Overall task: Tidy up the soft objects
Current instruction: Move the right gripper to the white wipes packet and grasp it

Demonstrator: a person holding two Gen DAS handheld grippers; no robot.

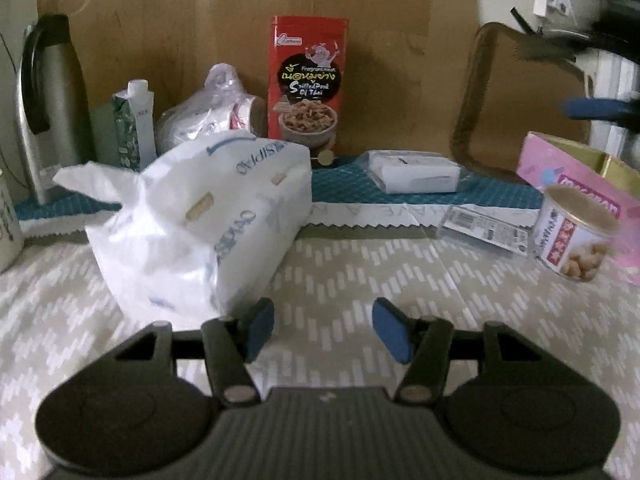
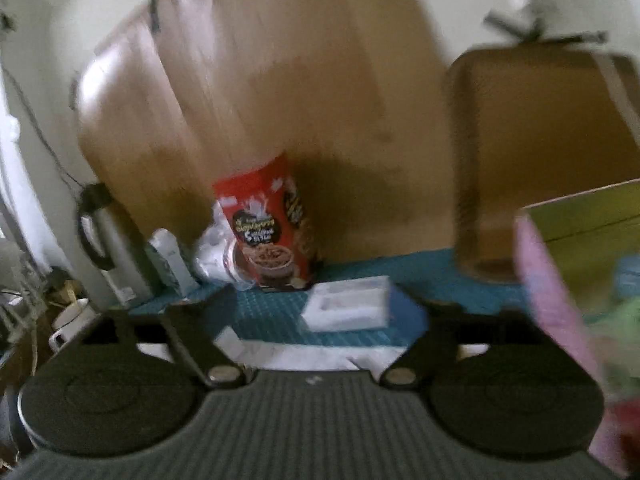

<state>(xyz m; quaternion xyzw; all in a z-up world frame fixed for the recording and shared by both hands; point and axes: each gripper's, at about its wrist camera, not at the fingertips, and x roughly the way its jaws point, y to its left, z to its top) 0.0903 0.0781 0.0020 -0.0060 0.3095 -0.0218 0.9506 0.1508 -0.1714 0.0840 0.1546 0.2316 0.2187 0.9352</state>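
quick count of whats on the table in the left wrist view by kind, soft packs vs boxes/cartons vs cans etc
soft plastic-wrapped packs: 3 (big tissue pack, small flat pack, knotted bag)
boxes and cartons: 3 (red snack box, pink box, drink carton)
cans: 1 (nut can)
kettles: 1 (steel kettle)
clear flat packets: 1 (barcode packet)
total: 9

Lying just ahead-left of the left tongs: a tissue pack (image 1: 200, 224) in crinkled, softly glossy white plastic film. Standing further ahead: a glossy red printed snack box (image 1: 307, 84) against matt, grained wooden boards (image 1: 240, 20). Resting ahead-right: a shiny paper-labelled tin can (image 1: 574, 236) beside a smooth pink cardboard box (image 1: 576, 184). Gleaming at far left: a brushed-metal flask (image 1: 52, 108). Spreading beneath: matt woven cloth (image 1: 360, 272). Showing on the pads (image 1: 260, 330): matt blue rubber.
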